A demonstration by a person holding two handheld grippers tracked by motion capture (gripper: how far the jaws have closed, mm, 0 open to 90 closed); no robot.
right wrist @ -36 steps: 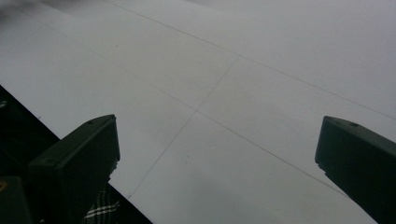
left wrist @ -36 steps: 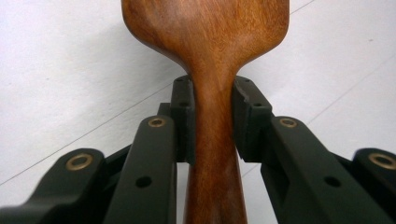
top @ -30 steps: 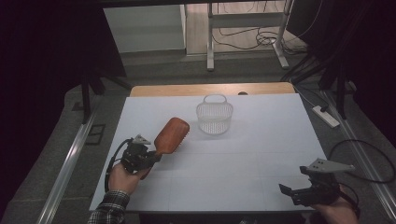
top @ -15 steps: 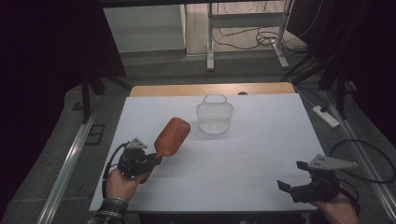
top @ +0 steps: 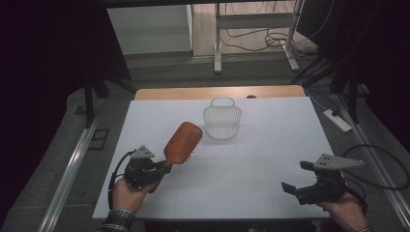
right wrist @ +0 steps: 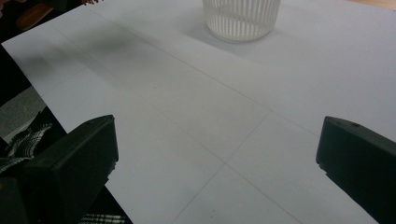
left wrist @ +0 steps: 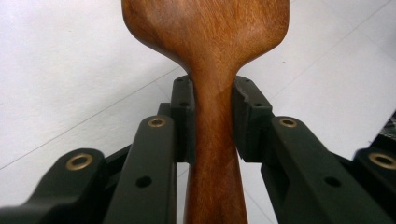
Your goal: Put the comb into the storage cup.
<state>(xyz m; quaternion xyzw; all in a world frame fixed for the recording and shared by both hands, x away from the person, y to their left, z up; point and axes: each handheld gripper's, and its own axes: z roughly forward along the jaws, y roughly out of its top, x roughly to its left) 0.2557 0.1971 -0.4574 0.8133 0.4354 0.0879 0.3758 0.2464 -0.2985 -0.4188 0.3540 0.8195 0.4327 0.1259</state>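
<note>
A wooden hairbrush is held above the near-left part of the white table, its oval head raised and pointed away from the person toward the table's middle, its bristles turned down and to the right. The handle is clamped between the two black jaws of the left gripper; in the left gripper view the pads are seen pressed against both sides of the narrow neck just below the head. The gripper is carried by the left hand, which is wrapped around its body from below near the table's front edge, with a plaid cuff seen at the wrist and the tool angled forward and to the right.

A white slatted basket stands upright beyond the brush head, near the far middle of the table, and is kept apart from the brush.

The right gripper is held by the right hand at the near-right corner, well apart from the brush and basket, and is pointed left across the table. Its jaws are spread wide with nothing between them, as is shown in the right gripper view, where bare table surface is seen in the gap.
</note>
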